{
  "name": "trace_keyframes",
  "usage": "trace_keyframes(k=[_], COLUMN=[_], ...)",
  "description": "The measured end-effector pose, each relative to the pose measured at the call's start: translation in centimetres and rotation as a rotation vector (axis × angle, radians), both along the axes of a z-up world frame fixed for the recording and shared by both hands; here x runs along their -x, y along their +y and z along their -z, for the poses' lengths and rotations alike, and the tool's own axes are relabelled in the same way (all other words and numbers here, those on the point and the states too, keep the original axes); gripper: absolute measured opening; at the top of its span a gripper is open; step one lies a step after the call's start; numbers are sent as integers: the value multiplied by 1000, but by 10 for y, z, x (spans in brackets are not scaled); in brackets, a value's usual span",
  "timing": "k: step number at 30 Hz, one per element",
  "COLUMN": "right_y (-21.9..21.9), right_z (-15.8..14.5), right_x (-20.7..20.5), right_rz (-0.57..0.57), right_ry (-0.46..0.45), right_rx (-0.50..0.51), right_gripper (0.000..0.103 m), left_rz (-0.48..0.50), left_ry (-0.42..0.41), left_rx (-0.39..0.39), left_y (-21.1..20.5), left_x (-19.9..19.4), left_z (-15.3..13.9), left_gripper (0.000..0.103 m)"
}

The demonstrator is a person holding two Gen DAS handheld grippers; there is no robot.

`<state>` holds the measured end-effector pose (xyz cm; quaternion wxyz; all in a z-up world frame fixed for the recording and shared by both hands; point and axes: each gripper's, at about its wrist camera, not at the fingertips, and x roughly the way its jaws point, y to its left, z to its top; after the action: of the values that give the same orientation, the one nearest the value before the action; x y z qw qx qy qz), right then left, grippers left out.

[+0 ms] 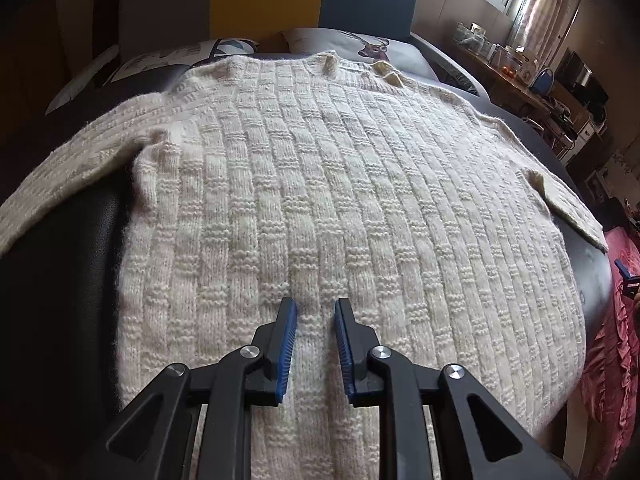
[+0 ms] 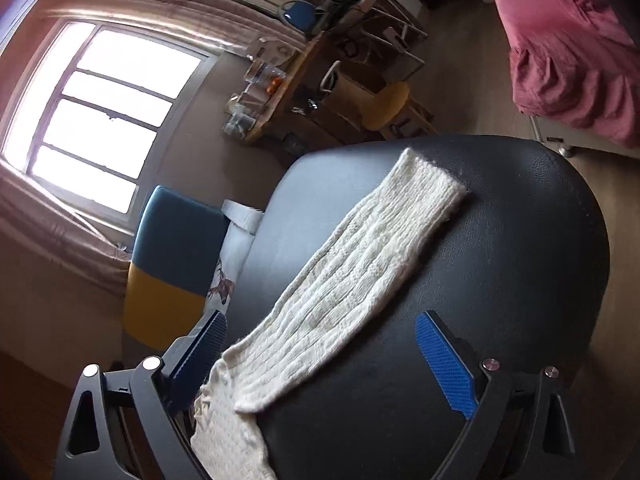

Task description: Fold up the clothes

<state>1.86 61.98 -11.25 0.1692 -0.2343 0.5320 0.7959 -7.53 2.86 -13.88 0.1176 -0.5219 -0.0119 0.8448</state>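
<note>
Cream knit sweater (image 1: 320, 184) flat under narrowly parted left hand-held gripper (image 1: 315, 307), right hand-held gripper (image 2: 320, 334) wide.

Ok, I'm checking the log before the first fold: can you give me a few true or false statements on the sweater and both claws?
1. The cream chunky-knit sweater lies spread flat on the black leather surface. True.
2. The left claw is shut on the knit. False: its blue pads stand apart, nothing clamped.
3. The right claw is open wide. True.
4. The sweater's sleeve is already folded over the body. False: it stretches straight out across the leather.
5. A deer-print pillow sits beyond the collar. True.
</note>
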Motion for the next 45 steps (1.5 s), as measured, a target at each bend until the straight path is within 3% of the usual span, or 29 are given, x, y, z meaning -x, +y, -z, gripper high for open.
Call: trace_keyframes(k=[5,12,16,17,20,24,27,30,31,33,34,35,39,45], right_y=[27,34,39,40,34,22,32,30,28,28,29,30,27,-26], right_z=[20,35,35,35,30,26,30,29,28,36,42,45,44,-8], right_x=[20,26,27,30,43,58,49,50,51,55,57,56,62,122], right_rz=[68,173,203,190,116,6,52,80,88,82,77,88,76,-248], right_ry=[-10,-6,2,8,27,-49,-5,-35,-45,-68,-81,-80,-91,-126], right_rx=[74,122,100,88,25,-67,20,7,0,23,40,40,-13,-334], right_gripper=[79,79,79,81,103,103,103,103,98,48,12,8,8,8], left_rz=[-4,-12,-13,-12,-11,-14,-12,-14,-15,-21,-24,-20,12,46], left_ry=[-14,-32,-35,-35,-34,-38,-41,-43,-45,-51,-54,-60,-87,-139], left_rx=[-1,-15,-24,-24,-25,-30,-32,-28,-27,-32,-36,-43,-112,-250], left_y=[0,-3,-4,-4,-4,-5,-5,-5,-5,-5,-6,-6,-1,30], left_x=[1,3,2,2,2,2,2,1,1,2,2,2,15,57], left_z=[1,1,1,1,1,1,1,1,1,0,0,-2,-12,-24], left_gripper=[20,20,20,20,20,22,22,23,23,23,23,23,23,22])
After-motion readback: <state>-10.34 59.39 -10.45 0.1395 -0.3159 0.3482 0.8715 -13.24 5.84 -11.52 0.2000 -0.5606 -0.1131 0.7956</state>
